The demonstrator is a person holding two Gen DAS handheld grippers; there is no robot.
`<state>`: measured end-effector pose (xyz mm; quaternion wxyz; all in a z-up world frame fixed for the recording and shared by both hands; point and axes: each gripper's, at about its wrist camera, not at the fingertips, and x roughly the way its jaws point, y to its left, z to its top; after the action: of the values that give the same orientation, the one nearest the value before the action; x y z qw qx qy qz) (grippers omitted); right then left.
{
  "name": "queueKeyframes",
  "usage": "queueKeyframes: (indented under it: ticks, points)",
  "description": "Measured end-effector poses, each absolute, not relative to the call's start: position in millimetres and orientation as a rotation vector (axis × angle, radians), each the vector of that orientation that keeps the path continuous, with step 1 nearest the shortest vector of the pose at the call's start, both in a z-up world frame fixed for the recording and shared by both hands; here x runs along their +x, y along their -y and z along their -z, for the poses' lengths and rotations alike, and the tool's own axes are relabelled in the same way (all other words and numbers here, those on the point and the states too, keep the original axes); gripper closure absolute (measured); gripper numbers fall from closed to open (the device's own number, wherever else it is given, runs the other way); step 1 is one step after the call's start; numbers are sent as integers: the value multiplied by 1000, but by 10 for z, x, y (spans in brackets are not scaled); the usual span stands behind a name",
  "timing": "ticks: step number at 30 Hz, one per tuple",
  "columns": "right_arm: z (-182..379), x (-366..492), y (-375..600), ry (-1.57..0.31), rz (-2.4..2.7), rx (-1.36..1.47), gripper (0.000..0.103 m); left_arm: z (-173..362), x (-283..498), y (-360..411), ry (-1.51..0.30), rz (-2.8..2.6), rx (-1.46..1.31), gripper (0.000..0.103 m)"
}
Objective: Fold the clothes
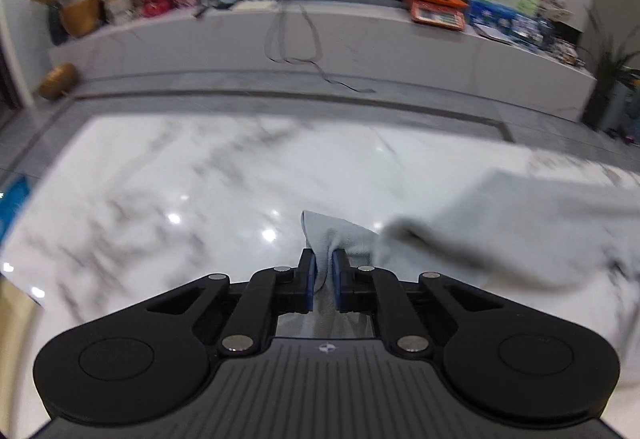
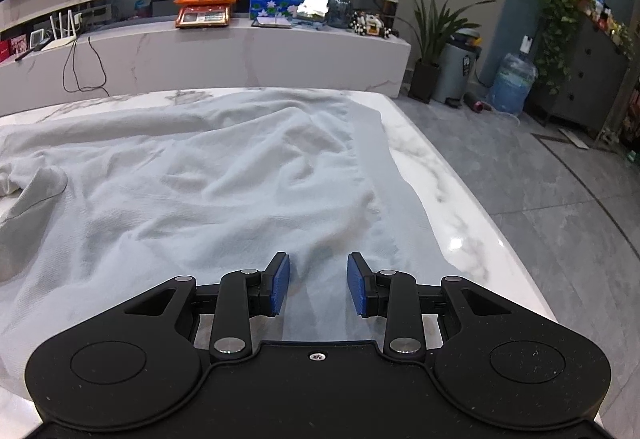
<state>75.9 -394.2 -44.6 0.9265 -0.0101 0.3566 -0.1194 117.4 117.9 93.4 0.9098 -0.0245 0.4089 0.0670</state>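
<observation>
A pale grey garment point(image 2: 208, 175) lies spread and wrinkled over the white marble table point(image 2: 432, 167). My right gripper point(image 2: 318, 273) is open, its blue pads point(image 2: 280, 283) hovering just above the garment's near right part, next to its ribbed hem band point(image 2: 372, 143). My left gripper point(image 1: 324, 265) is shut on a corner of the same garment point(image 1: 328, 235), lifted above the table; the rest of the cloth point(image 1: 520, 223) trails off to the right, blurred.
The marble table point(image 1: 160, 191) is bare to the left of the cloth. A long white ledge point(image 2: 240, 47) with boxes, pictures and cables stands behind it. Plants, a bin point(image 2: 456, 71) and a water bottle point(image 2: 512, 79) stand on the floor at right.
</observation>
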Motion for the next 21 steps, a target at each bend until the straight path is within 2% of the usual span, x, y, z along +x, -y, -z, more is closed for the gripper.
queueKeyframes:
  ticks: [5, 12, 21]
  points:
    - [454, 804, 3981, -732, 243, -22, 68, -997, 1450, -1441, -889, -228, -1, 95]
    - [457, 834, 4042, -740, 256, -14, 58, -806, 1581, -1768, -962, -412, 119, 96]
    - [454, 860, 4118, -760, 266, -60, 57, -589, 1523, -1987, -1100, -557, 280, 97]
